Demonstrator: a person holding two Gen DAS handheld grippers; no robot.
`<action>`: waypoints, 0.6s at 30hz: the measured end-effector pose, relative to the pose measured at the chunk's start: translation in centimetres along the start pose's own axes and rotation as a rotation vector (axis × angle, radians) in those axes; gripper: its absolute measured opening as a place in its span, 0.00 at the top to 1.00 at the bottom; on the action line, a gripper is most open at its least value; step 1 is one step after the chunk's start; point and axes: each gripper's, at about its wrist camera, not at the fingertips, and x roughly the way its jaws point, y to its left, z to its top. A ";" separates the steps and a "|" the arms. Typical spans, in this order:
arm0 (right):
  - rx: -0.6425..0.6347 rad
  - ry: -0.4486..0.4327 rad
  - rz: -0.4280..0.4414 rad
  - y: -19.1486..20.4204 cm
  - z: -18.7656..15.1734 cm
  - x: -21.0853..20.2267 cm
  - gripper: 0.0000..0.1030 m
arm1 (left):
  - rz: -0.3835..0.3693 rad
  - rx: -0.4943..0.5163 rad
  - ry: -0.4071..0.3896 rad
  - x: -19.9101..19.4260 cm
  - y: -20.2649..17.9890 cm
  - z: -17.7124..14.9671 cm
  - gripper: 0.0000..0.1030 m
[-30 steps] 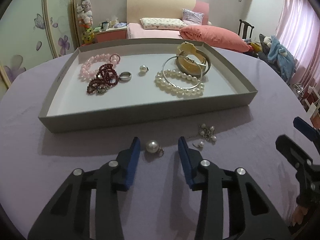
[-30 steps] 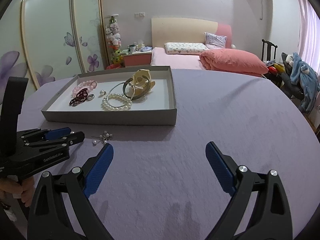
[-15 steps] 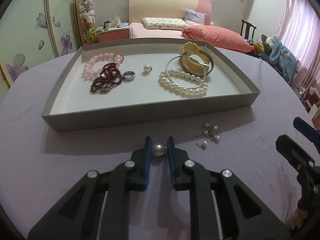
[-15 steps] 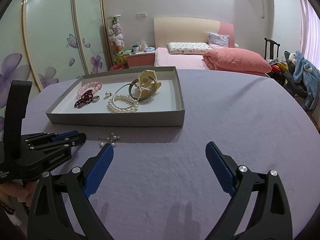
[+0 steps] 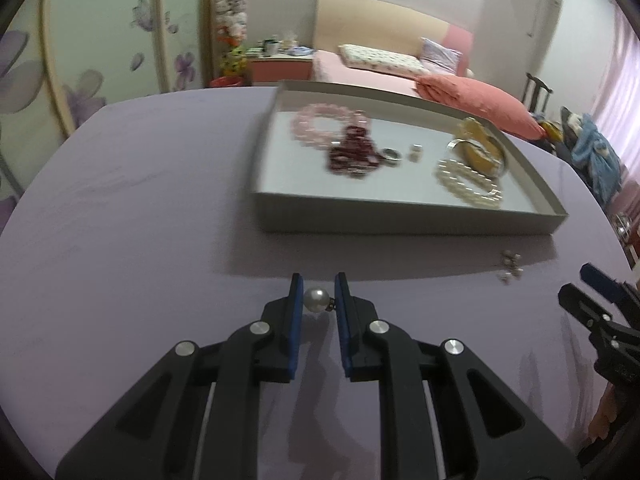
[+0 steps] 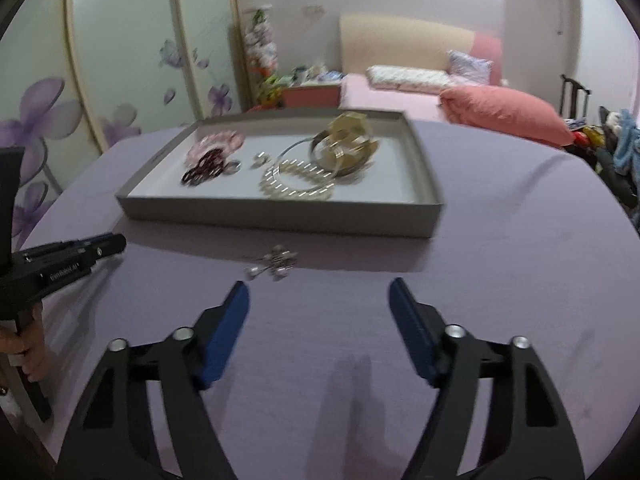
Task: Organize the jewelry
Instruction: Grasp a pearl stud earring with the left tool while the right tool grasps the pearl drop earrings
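Now the left gripper [image 5: 317, 296] pinches a small, smooth, slippery pearl earring [image 5: 316, 300] in front of the tray [image 5: 400, 222]; the right gripper [image 6: 319, 298], empty, is closing near the earring cluster [image 6: 276, 266].

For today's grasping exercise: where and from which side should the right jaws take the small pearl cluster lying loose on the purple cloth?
Grip the pearl cluster across its bunched beads, coming down from the near side, probably. It lies flat and free before the tray; the right gripper, its jaws closing on nothing yet, already faces it.
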 end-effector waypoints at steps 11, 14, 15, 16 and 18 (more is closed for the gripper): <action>-0.047 0.121 -0.032 3.2 1.8 4.7 0.43 | 0.009 -0.046 -0.006 -0.8 2.6 -0.3 0.84; -0.054 0.114 -0.032 3.3 2.1 4.8 0.75 | 0.003 -0.050 -0.005 -1.0 2.7 -0.6 0.84; -0.056 0.114 -0.033 3.3 2.1 4.7 0.87 | 0.002 -0.051 -0.006 -1.0 2.6 -0.7 0.84; -0.066 0.113 -0.038 3.3 1.8 4.4 0.90 | -0.001 -0.050 -0.006 -1.0 2.6 -0.7 0.84; -0.071 0.110 -0.041 3.2 1.5 4.0 0.90 | -0.004 -0.050 -0.005 -1.0 2.6 -0.8 0.84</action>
